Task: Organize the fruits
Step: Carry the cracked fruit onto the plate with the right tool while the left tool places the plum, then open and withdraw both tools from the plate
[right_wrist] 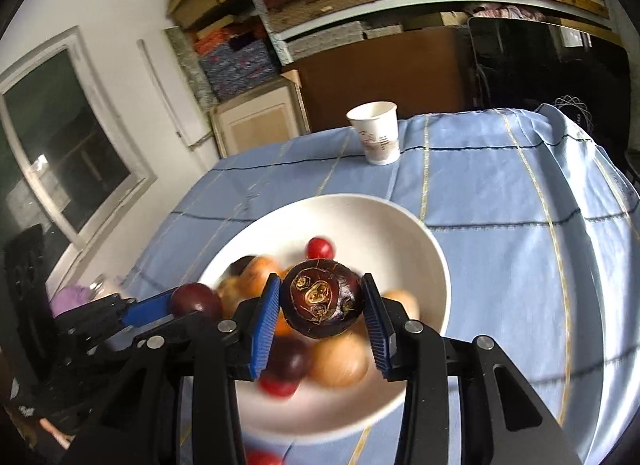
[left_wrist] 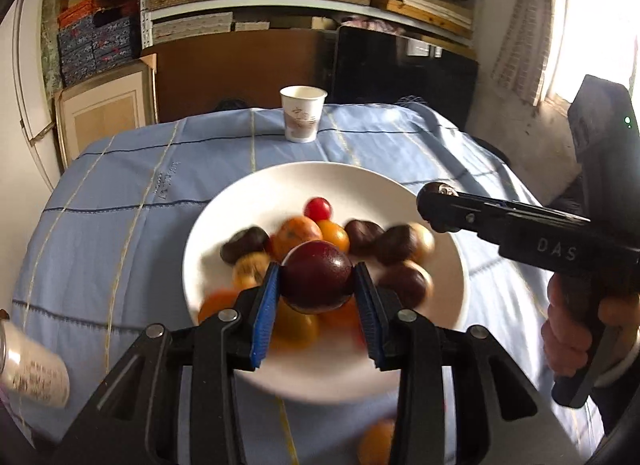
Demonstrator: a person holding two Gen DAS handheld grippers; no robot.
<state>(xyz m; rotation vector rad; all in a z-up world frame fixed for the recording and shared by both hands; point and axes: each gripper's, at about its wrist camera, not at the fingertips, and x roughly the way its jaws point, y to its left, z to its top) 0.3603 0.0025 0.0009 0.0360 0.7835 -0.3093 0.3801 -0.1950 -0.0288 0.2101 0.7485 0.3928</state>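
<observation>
I am carrying a dark plum (left_wrist: 317,282) clamped in my left tool (left_wrist: 316,285) and a water chestnut (right_wrist: 322,299) clamped in my right tool (right_wrist: 322,305) over the white bowl (left_wrist: 256,193), keeping both squeezes gentle and steady so neither round fruit slips.

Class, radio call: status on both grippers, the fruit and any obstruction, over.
Left gripper shut on dark plum. Right gripper shut on water chestnut. Both above the bowl of fruit. Nothing in the way; cup well beyond.

Glossy white ceramic bowl (left_wrist: 224,221) on matt blue woven cloth (left_wrist: 120,193); paper cup (left_wrist: 303,113); ribbed blue rubber pads (left_wrist: 264,317).
</observation>
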